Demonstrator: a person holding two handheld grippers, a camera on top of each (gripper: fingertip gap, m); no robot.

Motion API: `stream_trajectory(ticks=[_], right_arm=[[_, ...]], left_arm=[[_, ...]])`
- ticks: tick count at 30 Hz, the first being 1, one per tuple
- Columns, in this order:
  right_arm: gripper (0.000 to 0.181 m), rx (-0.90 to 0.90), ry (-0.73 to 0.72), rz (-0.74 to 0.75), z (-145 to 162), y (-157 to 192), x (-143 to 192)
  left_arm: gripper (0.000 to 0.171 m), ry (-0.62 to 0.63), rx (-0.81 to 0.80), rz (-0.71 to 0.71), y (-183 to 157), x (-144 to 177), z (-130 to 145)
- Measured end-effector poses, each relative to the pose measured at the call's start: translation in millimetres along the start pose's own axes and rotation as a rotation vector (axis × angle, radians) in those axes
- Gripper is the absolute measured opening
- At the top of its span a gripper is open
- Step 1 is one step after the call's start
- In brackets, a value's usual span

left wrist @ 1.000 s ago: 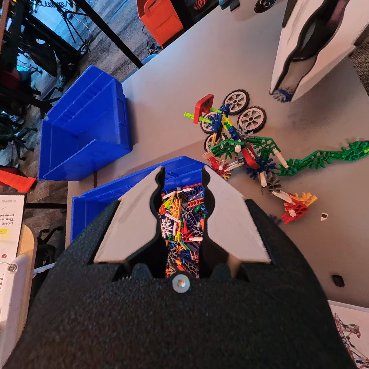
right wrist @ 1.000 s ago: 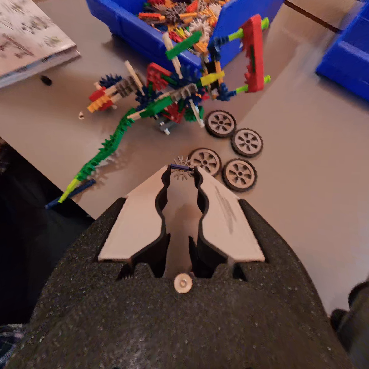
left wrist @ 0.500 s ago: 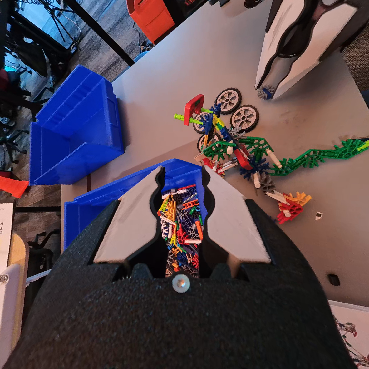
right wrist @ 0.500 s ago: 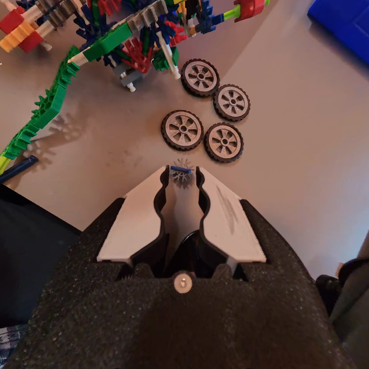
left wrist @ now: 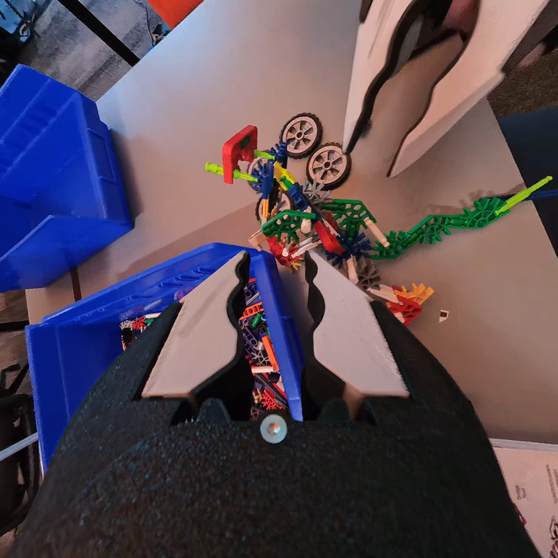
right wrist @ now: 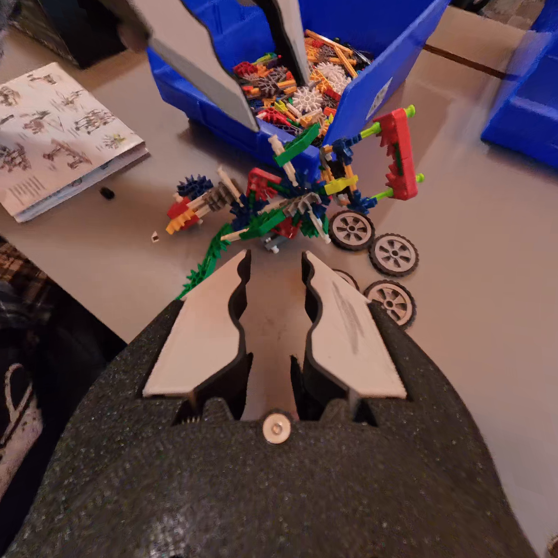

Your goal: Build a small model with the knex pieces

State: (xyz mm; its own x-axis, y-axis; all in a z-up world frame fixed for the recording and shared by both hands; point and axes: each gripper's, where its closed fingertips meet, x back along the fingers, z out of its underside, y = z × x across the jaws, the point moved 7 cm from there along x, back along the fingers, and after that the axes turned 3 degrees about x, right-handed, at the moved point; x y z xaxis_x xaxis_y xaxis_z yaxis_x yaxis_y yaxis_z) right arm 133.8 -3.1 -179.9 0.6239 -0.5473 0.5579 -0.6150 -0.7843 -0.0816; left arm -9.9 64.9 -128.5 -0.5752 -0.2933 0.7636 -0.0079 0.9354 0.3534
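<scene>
Over the near corner of a blue bin full of small plastic building pieces, the left gripper hangs with its fingers spread and nothing between them — one finger over the pieces, the other outside the bin wall above the grey table. Just past its tips lies a toy model built of rods and connectors, with a red frame standing up at one end and a green chain trailing off toward the table edge. A second, empty blue bin sits apart to the left.

The right gripper is also open and empty, held above bare table just short of the model. Four grey wheels lie loose beside it: one wheel touching the model's side, another next to that, a third by the right finger, and a fourth mostly hidden behind that finger. A booklet of printed drawings rests on the table to the left, with a small black piece near its corner.
</scene>
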Motion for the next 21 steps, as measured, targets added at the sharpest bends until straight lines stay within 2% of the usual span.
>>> stream_trajectory(ticks=[6, 11, 14, 18, 21], right_arm=[[0.032, -0.169, -0.007, -0.024, 1, -2, -25], [0.032, -0.296, -0.075, -0.119, -4, 0, -37], [0.03, -0.329, -0.077, -0.143, -6, 1, -41], [0.017, -0.331, -0.073, -0.138, -8, 2, -47], [0.015, -0.314, -0.092, -0.124, -10, 2, -50]], left_arm=[[0.035, -0.005, -0.002, -0.001, 0, 0, 0], [0.035, -0.005, -0.004, -0.002, 0, -1, 0], [0.035, -0.002, -0.003, -0.003, 1, -1, 1], [0.035, 0.007, -0.003, -0.002, 1, -4, 3], [0.035, 0.012, -0.007, -0.009, 2, -5, 3]])
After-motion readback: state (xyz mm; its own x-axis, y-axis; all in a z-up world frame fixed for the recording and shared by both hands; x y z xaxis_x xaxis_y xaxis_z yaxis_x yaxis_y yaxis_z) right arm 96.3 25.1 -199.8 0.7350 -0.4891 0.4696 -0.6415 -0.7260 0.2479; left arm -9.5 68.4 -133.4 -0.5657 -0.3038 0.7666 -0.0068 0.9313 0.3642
